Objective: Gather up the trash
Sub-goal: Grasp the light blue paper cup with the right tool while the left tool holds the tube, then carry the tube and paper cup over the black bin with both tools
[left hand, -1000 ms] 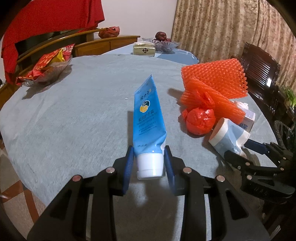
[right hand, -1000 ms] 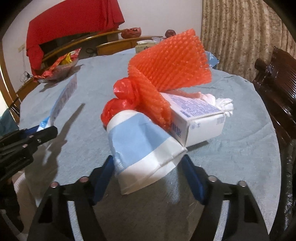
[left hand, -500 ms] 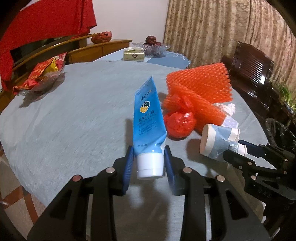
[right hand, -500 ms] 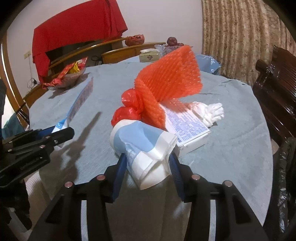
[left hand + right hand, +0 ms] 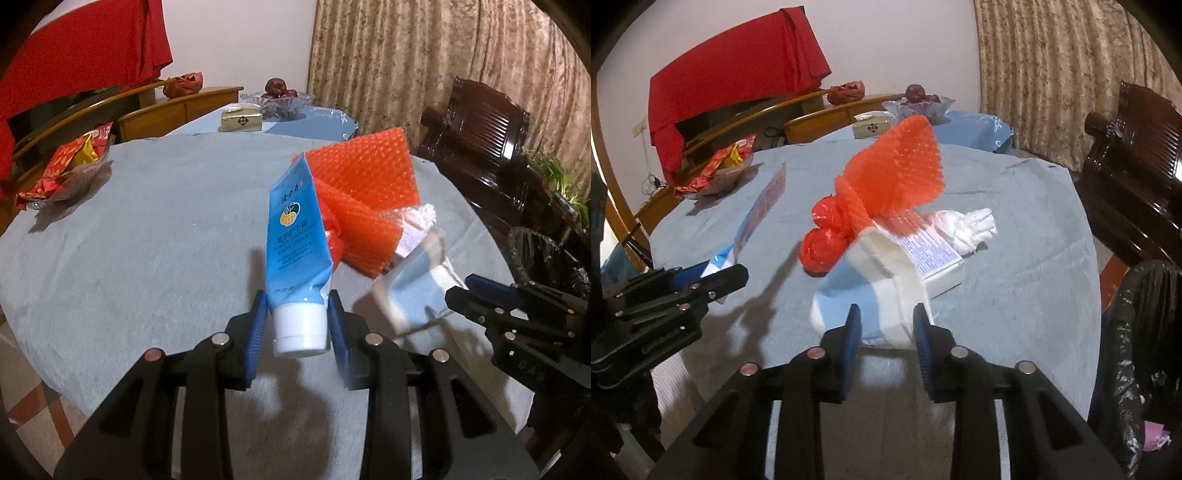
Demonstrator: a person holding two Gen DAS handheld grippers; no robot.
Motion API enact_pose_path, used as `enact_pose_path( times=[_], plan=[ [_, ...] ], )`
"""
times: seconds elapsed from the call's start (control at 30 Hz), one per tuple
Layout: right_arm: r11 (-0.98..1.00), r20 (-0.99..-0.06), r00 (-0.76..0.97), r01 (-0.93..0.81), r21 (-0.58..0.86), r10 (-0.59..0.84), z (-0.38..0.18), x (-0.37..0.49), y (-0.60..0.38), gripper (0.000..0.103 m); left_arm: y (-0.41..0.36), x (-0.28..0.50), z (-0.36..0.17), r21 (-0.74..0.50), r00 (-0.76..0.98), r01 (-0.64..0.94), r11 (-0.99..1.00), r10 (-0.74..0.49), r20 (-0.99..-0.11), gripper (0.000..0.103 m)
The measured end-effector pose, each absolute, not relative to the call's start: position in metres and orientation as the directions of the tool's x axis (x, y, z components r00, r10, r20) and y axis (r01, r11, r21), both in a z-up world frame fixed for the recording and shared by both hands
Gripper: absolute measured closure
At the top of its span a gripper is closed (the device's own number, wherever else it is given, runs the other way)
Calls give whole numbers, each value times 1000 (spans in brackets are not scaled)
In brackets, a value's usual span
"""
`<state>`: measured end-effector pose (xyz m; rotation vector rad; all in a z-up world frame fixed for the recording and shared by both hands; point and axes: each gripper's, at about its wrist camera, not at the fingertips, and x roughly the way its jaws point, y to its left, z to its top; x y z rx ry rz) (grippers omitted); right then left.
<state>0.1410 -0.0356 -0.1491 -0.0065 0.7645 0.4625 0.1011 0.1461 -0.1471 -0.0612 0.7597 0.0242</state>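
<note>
1. Two pieces of trash are seen to be picked up and off the table. A blue plastic hand-cream tube with a white cap (image 5: 297, 258) is pinched at its cap end by the left gripper (image 5: 298, 328). A crumpled white-and-light-blue paper cup (image 5: 875, 291) sits between the blue pads of the right gripper (image 5: 886, 332), whose jaws are closing on it, the pads already pressing its sides.

2. The tube is held upright, its flat crimped end pointing away from the gripper, above the grey-blue cloth-covered round table (image 5: 147, 236). The cup is held with its white rim turned up and away, its body squashed.

3. Left on the table, as far as can be seen: an orange foam fruit net (image 5: 897, 173), a knotted red-orange plastic bag (image 5: 823, 243), a white printed carton (image 5: 934, 258) and a wad of white tissue (image 5: 967, 225), all bunched together beyond the cup.

4. A bin lined with a black plastic bag (image 5: 1145, 332) stands beside the table's right edge; it is judged to be the destination. Nothing can be confirmed as dropped into it yet, so the task is judged to be at an early-to-middle stage.
</note>
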Motion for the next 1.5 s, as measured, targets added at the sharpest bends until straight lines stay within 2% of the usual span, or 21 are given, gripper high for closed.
enact_pose_path(
  times=[0.1,0.13,0.17,0.2,0.5,0.53,0.57,0.6,0.7,0.8,0.83,0.87,1.0,1.1,1.17,1.23,1.37,1.5],
  plan=[
    [903,-661,637,-400,158,398,-150,138,-31,41,153,101,-151,-46,719,-58,997,9,-695,71],
    [907,-660,643,-394,149,388,-151,138,-28,24,156,100,-153,-46,717,-66,997,15,-697,71],
    [909,-660,647,-391,142,382,-152,136,-27,12,158,100,-153,-46,716,-70,996,18,-698,71],
    [911,-661,650,-389,134,375,-153,136,-25,11,161,100,-154,-47,714,-77,996,22,-700,72],
    [931,-707,645,-360,53,290,-175,155,-7,10,165,101,-155,-52,717,-79,996,21,-697,72],
    [930,-713,638,-362,58,292,-177,158,-8,18,165,101,-156,-52,717,-78,996,20,-697,72],
    [928,-722,625,-367,66,299,-180,160,-8,21,165,102,-156,-51,718,-77,996,20,-696,72],
    [927,-719,625,-369,71,304,-180,159,-10,21,165,102,-156,-49,718,-75,996,19,-696,72],
    [920,-706,629,-384,82,326,-174,155,-15,31,163,103,-155,-51,719,-71,996,16,-695,71],
    [918,-692,637,-384,99,341,-165,151,-22,32,157,101,-154,-48,723,-64,997,13,-691,72],
    [917,-690,636,-387,103,346,-163,151,-23,36,154,101,-152,-45,726,-59,997,12,-688,72],
    [912,-687,633,-395,109,357,-160,150,-25,58,152,101,-151,-44,727,-56,997,11,-686,72],
    [906,-681,631,-406,119,372,-151,146,-32,60,143,99,-145,-42,736,-37,998,-1,-677,71],
    [908,-686,625,-399,129,373,-152,146,-35,54,137,99,-145,-48,734,-25,999,-14,-679,71],
    [918,-687,634,-378,123,354,-153,145,-36,26,135,99,-146,-48,732,-26,998,-14,-681,71],
    [924,-684,646,-363,117,340,-155,144,-38,16,135,98,-148,-48,728,-27,998,-13,-685,71],
    [925,-710,624,-366,105,327,-166,152,-32,7,137,100,-150,-46,723,-34,998,-8,-690,71],
    [935,-727,622,-345,79,291,-179,163,-31,6,141,102,-152,-43,721,-38,998,-2,-693,71]
  ],
)
